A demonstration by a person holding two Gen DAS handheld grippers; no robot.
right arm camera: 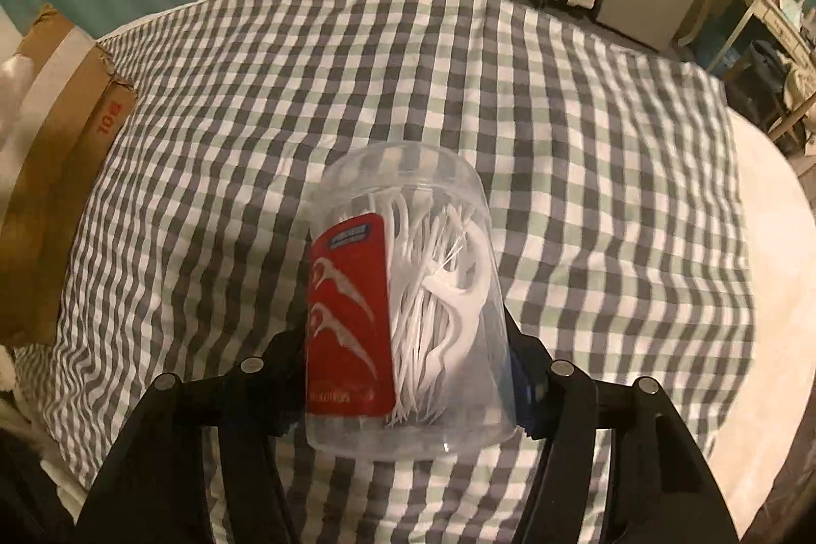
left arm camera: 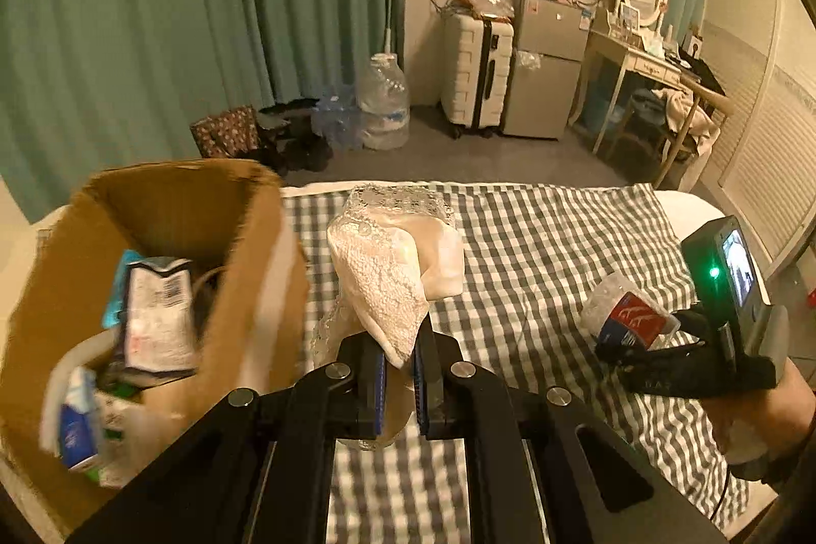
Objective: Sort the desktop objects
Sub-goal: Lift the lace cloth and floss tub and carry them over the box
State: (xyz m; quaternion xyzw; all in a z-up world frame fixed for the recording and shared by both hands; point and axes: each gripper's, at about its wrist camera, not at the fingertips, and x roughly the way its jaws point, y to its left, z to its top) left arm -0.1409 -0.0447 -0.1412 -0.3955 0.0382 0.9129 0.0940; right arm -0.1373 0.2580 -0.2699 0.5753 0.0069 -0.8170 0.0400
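Note:
My left gripper (left arm camera: pixel 398 353) is shut on the lower corner of a white lace cloth (left arm camera: pixel 387 268), which hangs above the checked bed cover (left arm camera: pixel 535 238). Just to its left stands an open cardboard box (left arm camera: pixel 66 289) holding several packets and tissue packs. My right gripper (right arm camera: pixel 408 340) has its jaws against both sides of a clear floss pick jar (right arm camera: pixel 403 289) with a red label and white picks inside. From the left wrist view, the right gripper (left arm camera: pixel 637 340) and the jar (left arm camera: pixel 632 314) sit at the right, low over the cover, with a hand behind them.
The checked cover (right arm camera: pixel 306 85) spreads over a white bed. The cardboard box (right arm camera: pixel 56 146) stands at the bed's left edge. On the floor beyond are a large water bottle (left arm camera: pixel 382 105), a white suitcase (left arm camera: pixel 477 70), a small fridge (left arm camera: pixel 548 65) and a dressing table (left arm camera: pixel 637 59).

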